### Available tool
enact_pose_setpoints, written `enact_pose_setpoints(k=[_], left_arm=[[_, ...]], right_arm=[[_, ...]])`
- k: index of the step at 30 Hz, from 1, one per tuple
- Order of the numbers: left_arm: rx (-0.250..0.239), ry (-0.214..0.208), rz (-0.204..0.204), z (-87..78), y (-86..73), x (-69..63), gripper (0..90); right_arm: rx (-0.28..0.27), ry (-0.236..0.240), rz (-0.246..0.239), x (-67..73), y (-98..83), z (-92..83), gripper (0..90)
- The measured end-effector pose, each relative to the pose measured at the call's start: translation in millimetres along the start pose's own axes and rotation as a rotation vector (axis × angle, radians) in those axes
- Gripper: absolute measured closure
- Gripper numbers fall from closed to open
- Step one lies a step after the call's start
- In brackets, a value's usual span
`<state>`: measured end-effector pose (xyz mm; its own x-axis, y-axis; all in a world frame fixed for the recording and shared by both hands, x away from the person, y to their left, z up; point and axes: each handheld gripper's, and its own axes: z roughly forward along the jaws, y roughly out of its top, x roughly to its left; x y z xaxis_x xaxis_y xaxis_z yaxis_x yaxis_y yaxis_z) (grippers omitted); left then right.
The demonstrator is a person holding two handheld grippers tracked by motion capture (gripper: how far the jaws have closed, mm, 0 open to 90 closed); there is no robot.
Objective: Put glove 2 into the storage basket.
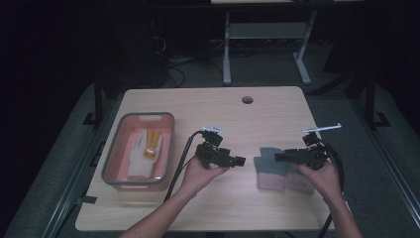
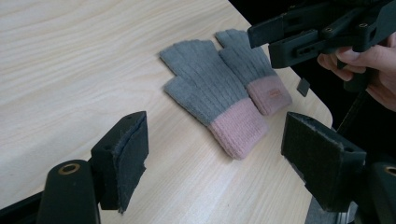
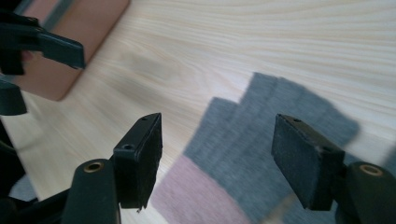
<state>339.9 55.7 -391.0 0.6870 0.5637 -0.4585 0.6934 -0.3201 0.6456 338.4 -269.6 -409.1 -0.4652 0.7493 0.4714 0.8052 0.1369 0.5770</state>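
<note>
High view shows both claws spread and empty, left claw (image 1: 241, 160) at nine o'clock of the grey-pink gloves (image 1: 270, 168) on the bench (image 1: 208, 208), right claw (image 1: 277, 157) over them.

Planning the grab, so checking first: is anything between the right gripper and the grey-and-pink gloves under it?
Nothing visible. The right gripper hangs open directly over the gloves, with only bare table around them.
</note>
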Motion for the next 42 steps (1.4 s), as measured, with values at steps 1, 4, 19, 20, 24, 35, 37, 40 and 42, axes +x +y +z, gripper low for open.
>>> enact_pose_setpoints(k=[1, 4, 19, 20, 24, 35, 37, 40, 42], left_arm=[[0.003, 0.002, 0.001, 1.7, -0.7, -1.0, 23.4], [0.008, 0.002, 0.009, 5.4, -2.8, -3.3, 23.4], [0.012, 0.001, 0.024, 14.6, -12.0, -7.4, 23.0], [0.010, -0.003, 0.019, 15.6, -12.2, -7.6, 23.0], [0.017, -0.006, 0.027, 17.8, -12.8, -8.5, 23.0], [0.033, -0.012, 0.037, 21.5, -15.2, -11.3, 23.6], [0.038, -0.007, 0.034, 20.9, -15.7, -10.5, 23.6], [0.034, -0.002, 0.029, 19.5, -17.4, -8.1, 23.7], [0.034, -0.006, 0.018, 18.9, -19.0, -6.4, 23.7]], right_arm=[[0.004, -0.006, -0.002, -1.2, -1.1, -0.7, 34.7], [0.021, -0.055, -0.022, -1.6, -3.9, -2.0, 36.2], [0.066, -0.193, -0.046, -20.6, -25.4, -15.5, 41.9], [0.072, -0.204, -0.045, -21.6, -26.0, -16.4, 41.9], [0.086, -0.238, -0.048, -24.6, -28.8, -17.8, 42.7], [0.147, -0.339, -0.034, -38.1, -46.4, -9.9, 48.8], [0.136, -0.346, -0.057, -38.0, -48.6, -8.7, 50.4], [0.130, -0.395, -0.077, -34.1, -50.4, -5.6, 54.5], [0.131, -0.435, -0.096, -30.3, -50.7, -2.7, 57.3]])
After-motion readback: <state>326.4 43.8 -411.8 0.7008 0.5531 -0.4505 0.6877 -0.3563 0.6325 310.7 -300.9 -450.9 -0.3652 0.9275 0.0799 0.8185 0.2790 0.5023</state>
